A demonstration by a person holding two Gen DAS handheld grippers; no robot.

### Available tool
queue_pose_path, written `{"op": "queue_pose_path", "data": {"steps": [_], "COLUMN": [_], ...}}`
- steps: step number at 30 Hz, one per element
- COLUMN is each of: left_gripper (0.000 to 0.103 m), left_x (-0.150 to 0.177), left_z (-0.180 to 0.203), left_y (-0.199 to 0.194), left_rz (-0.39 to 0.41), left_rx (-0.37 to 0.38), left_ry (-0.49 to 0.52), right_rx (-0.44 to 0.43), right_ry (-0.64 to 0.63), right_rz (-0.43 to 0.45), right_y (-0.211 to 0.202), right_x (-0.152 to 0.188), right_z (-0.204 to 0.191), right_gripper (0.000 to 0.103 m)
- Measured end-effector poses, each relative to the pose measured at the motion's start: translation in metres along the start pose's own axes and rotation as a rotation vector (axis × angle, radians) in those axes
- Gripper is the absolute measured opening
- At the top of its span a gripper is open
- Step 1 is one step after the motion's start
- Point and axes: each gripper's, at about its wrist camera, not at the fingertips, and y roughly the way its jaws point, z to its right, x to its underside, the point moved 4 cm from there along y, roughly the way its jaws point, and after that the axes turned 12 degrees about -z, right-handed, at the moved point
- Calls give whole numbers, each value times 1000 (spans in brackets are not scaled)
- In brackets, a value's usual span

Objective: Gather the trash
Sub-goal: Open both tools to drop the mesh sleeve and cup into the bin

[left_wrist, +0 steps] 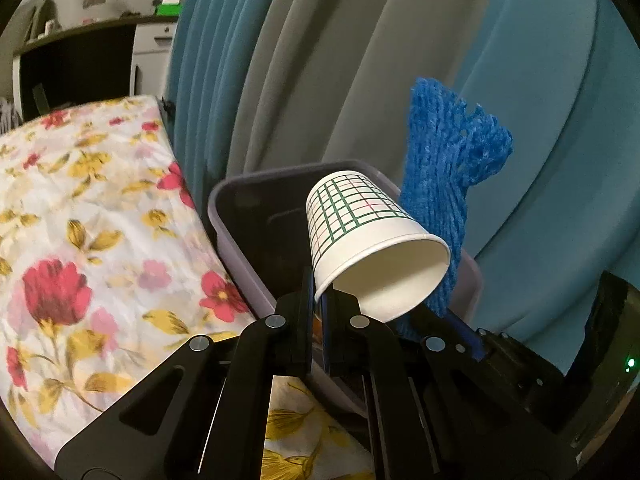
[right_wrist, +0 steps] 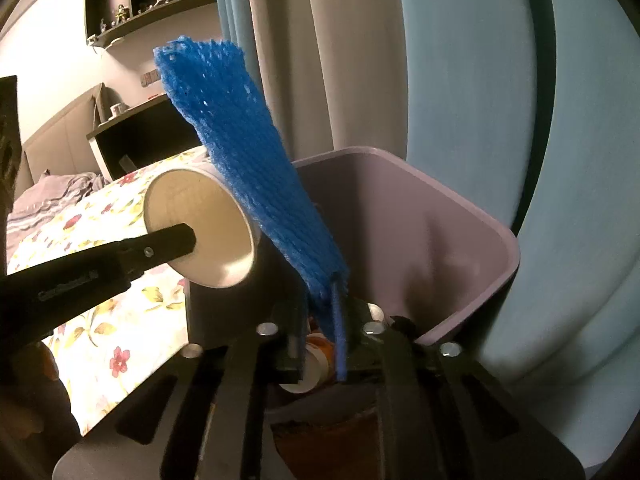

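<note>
The left gripper point(left_wrist: 318, 304) is closed tight on the rim of a white paper cup point(left_wrist: 372, 240) printed with a green grid; the cup's wall is pinched between the two black fingers point(left_wrist: 298, 320), its mouth tilted toward the camera and its base pointing away, above the open top of a lilac plastic bin point(left_wrist: 224, 216); in the right wrist view the same cup point(right_wrist: 200, 224) hangs to the left of the bin point(right_wrist: 440, 216), with one left finger point(right_wrist: 160, 250) reaching into its mouth; the right gripper point(right_wrist: 320, 336) has a strip of blue foam netting point(right_wrist: 240, 152) standing up between its fingers, the lower end of the netting lying against the blue-padded finger point(right_wrist: 339, 336) while a gap shows on the other side toward the black finger point(right_wrist: 294, 336), so the jaws are partly parted and I cannot tell whether they pinch it; the netting leans left, its frayed top rising well above the bin rim, and in the left wrist view it point(left_wrist: 440, 184) stands just right of the cup, over the bin's right side; inside the bin, below the right fingers, lie an orange and white container point(right_wrist: 316, 360) and something brown; the bin stands beside a bed with a floral sheet point(left_wrist: 80, 208), and teal and grey curtains point(left_wrist: 340, 60) hang behind it
</note>
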Motion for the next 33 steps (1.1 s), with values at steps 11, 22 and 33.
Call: {"op": "queue_pose_path", "data": {"steps": [11, 22, 33], "left_gripper": [67, 80, 86], "left_x": [4, 15, 43], "left_z": [-6, -26, -44], "left_y": [-13, -42, -81], "left_rz": [59, 103, 151], "left_rx": [-19, -113, -265], "left_ry": [-23, -38, -25], "right_rx": [24, 50, 75], "right_ry": [7, 5, -13], "right_rz": [17, 46, 86], "right_y": [-6, -16, -35], "right_x": [5, 5, 13], "right_z": [4, -3, -23], "right_gripper": [53, 77, 87]}}
